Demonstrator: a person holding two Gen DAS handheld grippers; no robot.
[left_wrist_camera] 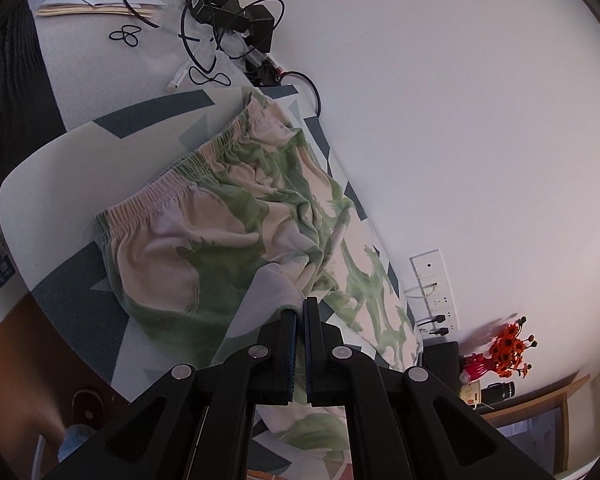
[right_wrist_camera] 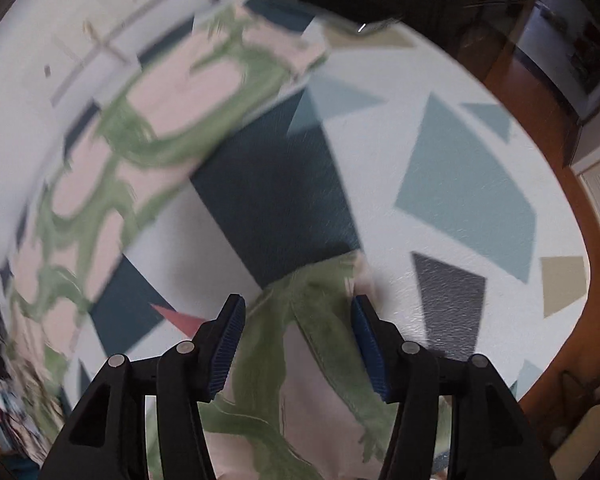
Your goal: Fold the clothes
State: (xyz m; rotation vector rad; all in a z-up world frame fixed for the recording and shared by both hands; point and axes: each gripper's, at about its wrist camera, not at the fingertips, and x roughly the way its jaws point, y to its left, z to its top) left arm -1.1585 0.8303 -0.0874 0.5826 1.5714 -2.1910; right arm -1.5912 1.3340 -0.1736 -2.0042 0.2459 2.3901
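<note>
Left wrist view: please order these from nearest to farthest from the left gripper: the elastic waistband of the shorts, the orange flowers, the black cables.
From the left gripper, which is shut on a hem of the shorts:
1. Elastic waistband, up and to the left.
2. Orange flowers, low on the right by the wall; close to the waistband, hard to call.
3. Black cables, at the top, clearly farthest.

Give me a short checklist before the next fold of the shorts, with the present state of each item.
1. Left tongs hold the shorts hem: ok, shut on fabric.
2. Right tongs grip cloth: not ok, open, fabric only lies between them.
3. Waistband lies flat: ok.
4. Middle of shorts smooth: not ok, wrinkled.
5. Cables away from shorts: ok.
6. Right view sharp: not ok, blurred.
</note>
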